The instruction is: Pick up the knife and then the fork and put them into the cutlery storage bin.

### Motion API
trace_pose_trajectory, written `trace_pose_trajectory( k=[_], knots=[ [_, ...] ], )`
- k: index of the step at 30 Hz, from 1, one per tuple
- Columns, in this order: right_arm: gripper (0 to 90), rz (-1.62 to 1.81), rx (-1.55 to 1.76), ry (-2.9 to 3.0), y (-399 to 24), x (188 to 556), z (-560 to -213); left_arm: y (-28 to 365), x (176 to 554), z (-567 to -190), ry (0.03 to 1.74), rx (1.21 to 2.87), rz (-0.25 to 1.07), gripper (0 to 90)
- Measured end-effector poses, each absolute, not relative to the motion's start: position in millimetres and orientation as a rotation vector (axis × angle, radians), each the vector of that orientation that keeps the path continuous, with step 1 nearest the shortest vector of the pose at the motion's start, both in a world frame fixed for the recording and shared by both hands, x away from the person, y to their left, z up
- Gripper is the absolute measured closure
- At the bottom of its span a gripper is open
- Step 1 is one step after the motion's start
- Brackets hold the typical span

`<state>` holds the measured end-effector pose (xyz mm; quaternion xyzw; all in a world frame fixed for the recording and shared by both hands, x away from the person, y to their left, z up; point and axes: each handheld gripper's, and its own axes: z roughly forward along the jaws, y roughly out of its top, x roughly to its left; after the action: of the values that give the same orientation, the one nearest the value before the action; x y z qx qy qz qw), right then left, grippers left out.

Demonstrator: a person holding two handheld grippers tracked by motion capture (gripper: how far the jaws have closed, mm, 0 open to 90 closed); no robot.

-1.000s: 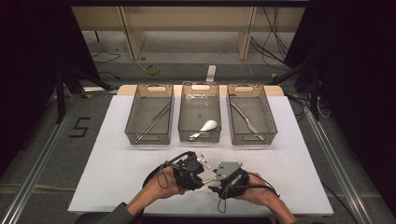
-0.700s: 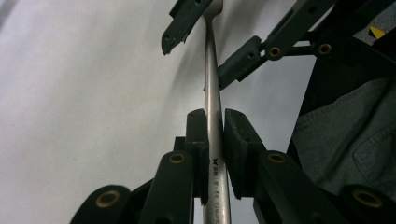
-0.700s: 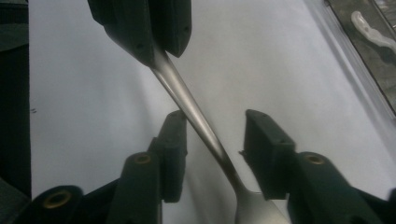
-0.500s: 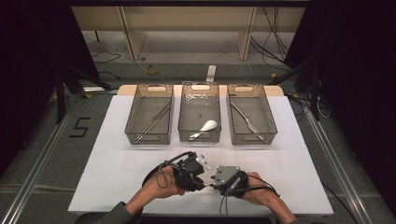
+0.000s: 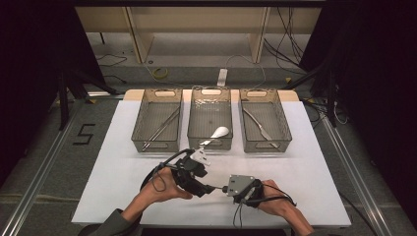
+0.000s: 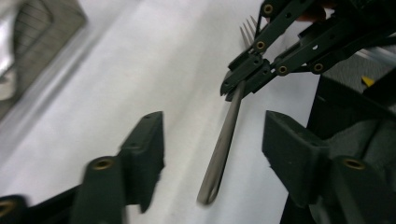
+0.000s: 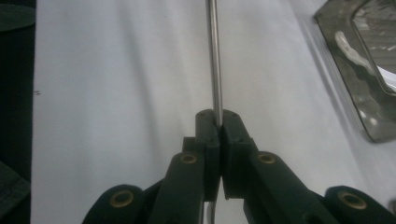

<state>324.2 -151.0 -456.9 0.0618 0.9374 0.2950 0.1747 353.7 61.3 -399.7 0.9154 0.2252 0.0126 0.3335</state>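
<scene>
High view: three wire baskets stand in a row on the white table (image 5: 118, 162). One, the left basket (image 5: 158, 124), holds tongs (image 5: 162, 129); the middle basket (image 5: 210, 122) a white spoon (image 5: 216, 134); the right basket (image 5: 264, 124) a knife (image 5: 258, 127). One fork (image 6: 224, 140) lies between two grippers: the right gripper (image 5: 222, 189) pinches its neck, while the left gripper (image 5: 205, 189), jaws just opened, stands spread around the handle without touching it
</scene>
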Motion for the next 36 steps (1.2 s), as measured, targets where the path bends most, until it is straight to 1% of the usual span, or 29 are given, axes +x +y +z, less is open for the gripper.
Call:
trace_pose_trajectory(
  k=[4,10,18,23,28,34,36],
  knots=[
    [88.0,0.824,0.235,2.636,-158,328,-454,78,356,-393,0.588,2.269,0.060,29.4],
    [88.0,0.841,0.345,2.603,-172,335,-446,99,354,-397,0.654,2.175,0.130,23.4],
    [87.9,0.895,0.489,2.556,-190,347,-434,131,348,-409,0.755,2.030,0.213,22.1],
    [87.9,0.915,0.560,2.526,-200,352,-426,143,347,-412,0.790,1.969,0.213,19.8],
    [87.8,0.927,0.654,2.481,-209,359,-421,150,346,-412,0.819,1.927,0.243,17.0],
    [87.8,0.942,0.759,2.433,-223,374,-412,157,344,-412,0.836,1.886,0.255,16.7],
    [87.8,0.942,0.793,2.416,-228,380,-408,158,343,-412,0.829,1.897,0.257,16.7]
  ],
)
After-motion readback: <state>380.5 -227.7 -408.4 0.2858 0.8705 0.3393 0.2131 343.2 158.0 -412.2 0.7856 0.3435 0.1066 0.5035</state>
